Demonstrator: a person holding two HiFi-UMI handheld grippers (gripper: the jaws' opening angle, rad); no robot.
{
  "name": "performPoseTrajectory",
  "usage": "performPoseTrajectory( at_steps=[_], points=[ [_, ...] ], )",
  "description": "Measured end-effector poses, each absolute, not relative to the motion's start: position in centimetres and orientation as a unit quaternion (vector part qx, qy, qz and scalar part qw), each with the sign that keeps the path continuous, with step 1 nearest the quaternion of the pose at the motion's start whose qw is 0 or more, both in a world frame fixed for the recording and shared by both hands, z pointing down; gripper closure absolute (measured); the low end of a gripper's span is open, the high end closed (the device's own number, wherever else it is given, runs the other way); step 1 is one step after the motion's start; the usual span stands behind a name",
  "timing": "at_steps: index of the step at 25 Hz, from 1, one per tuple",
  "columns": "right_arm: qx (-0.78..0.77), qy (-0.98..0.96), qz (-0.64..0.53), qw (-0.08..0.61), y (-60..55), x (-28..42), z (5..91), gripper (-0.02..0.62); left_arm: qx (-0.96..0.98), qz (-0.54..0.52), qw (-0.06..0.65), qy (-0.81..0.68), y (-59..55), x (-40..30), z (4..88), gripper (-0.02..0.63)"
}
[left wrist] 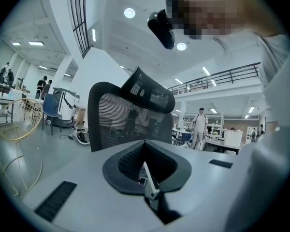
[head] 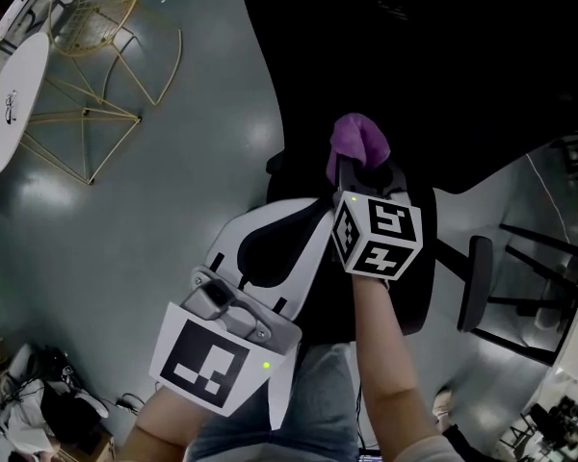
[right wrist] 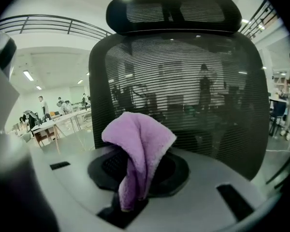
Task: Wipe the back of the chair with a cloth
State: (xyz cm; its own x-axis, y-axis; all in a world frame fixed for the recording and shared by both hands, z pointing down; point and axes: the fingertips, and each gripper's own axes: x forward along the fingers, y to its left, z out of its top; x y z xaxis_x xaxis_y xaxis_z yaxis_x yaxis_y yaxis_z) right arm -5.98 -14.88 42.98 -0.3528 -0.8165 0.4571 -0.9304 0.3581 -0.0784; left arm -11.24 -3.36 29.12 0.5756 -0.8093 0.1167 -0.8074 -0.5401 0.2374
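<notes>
The black mesh chair back (right wrist: 183, 81) with its headrest (right wrist: 174, 12) stands upright close in front of my right gripper. In the head view the chair back (head: 414, 56) fills the top right as a dark mass. My right gripper (head: 358, 166) is shut on a purple cloth (head: 358, 141), which bunches up above the jaws (right wrist: 135, 149), a short way from the mesh. My left gripper (head: 303, 221) sits lower left of it, jaws shut with nothing between them (left wrist: 146, 166). From there the chair (left wrist: 125, 115) shows farther off and turned at an angle.
A gold wire chair (head: 96, 27) and a white round table (head: 14, 89) stand on the grey floor at far left. A black armrest (head: 477, 282) and dark frame legs (head: 539, 248) lie to the right. People (left wrist: 200, 122) stand among desks in the background.
</notes>
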Motion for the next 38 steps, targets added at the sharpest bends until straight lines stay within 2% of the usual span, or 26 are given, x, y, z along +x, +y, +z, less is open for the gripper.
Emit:
performPoseTrajectory(
  at_steps=[16,27,38],
  points=[
    [0.501,-0.83,0.165,0.183,-13.1,-12.2,43.4,0.495,0.871,-0.01,0.137,-0.472,-2.4,-14.0,29.3,0.594],
    [0.495,-0.837,0.169,0.159,-13.1,-11.8,44.0,0.497,0.869,-0.002,0.133,-0.476,-2.6,-14.2,29.8,0.594],
    [0.494,-0.831,0.189,0.173,-12.8,-10.9,46.5,0.497,0.864,0.013,0.128,-0.486,-2.9,-14.7,30.6,0.594]
  ],
)
